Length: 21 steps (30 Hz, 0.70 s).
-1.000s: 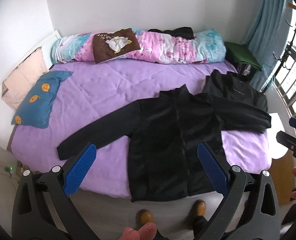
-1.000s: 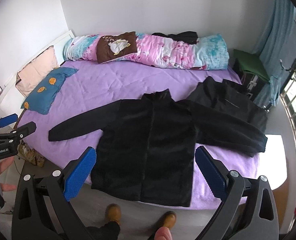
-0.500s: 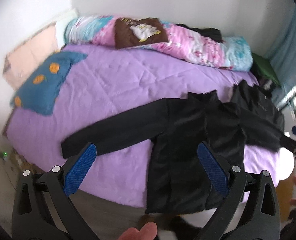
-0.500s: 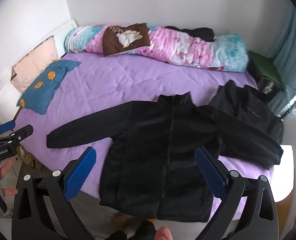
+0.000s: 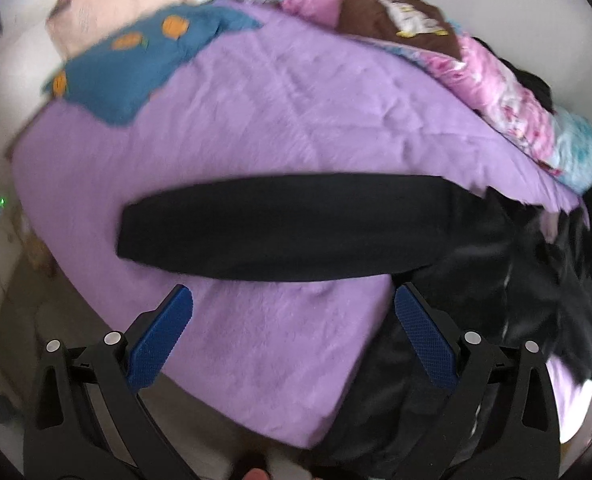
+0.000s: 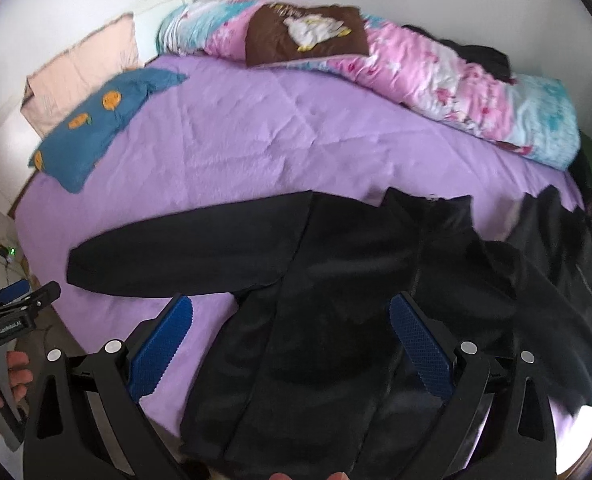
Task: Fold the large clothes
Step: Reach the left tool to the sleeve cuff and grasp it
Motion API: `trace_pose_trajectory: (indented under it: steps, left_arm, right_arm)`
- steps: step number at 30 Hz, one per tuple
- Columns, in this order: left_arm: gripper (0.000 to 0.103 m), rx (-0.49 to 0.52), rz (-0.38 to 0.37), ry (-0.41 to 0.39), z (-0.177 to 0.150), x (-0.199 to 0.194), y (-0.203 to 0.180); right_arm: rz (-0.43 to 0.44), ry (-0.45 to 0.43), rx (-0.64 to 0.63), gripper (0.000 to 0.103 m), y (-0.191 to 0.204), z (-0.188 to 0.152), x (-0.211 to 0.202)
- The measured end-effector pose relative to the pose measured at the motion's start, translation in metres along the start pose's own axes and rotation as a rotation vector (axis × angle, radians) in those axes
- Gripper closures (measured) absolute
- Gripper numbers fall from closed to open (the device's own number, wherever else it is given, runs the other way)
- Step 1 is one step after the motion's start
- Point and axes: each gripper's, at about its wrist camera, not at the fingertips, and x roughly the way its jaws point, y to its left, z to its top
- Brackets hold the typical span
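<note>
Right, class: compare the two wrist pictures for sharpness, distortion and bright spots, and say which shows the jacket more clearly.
Left wrist view: motion-smeared, fisheye bowing the black jacket sleeve and bed. Right wrist view: sharper, jacket laid out whole, still curved at the rim, blown-out white at the lower right edge. Both grippers stay crisp and open.

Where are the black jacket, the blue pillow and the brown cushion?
black jacket (image 6: 336, 320): right wrist view, on the chest panel.
blue pillow (image 6: 99, 120): right wrist view, middle of the cover.
brown cushion (image 6: 308, 34): right wrist view, on the white duck print.
</note>
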Motion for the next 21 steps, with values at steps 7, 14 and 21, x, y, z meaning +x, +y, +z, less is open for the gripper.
trace_pose_trajectory:
  steps: [7,14,21]
  left_arm:
    - [0.006,-0.27,-0.171,-0.032,-0.005,0.092,0.106]
    - [0.006,-0.489,-0.231,-0.034,-0.006,0.156,0.207]
    - [0.006,-0.487,-0.235,-0.004,-0.004,0.181,0.242]
  right_arm:
    - [-0.029,0.03,-0.019,0.006,0.023,-0.003,0.103]
    - [-0.085,0.076,0.058,0.006,0.031,0.003,0.176]
    - [-0.162,0.082,0.098,0.006,0.035,0.019,0.222]
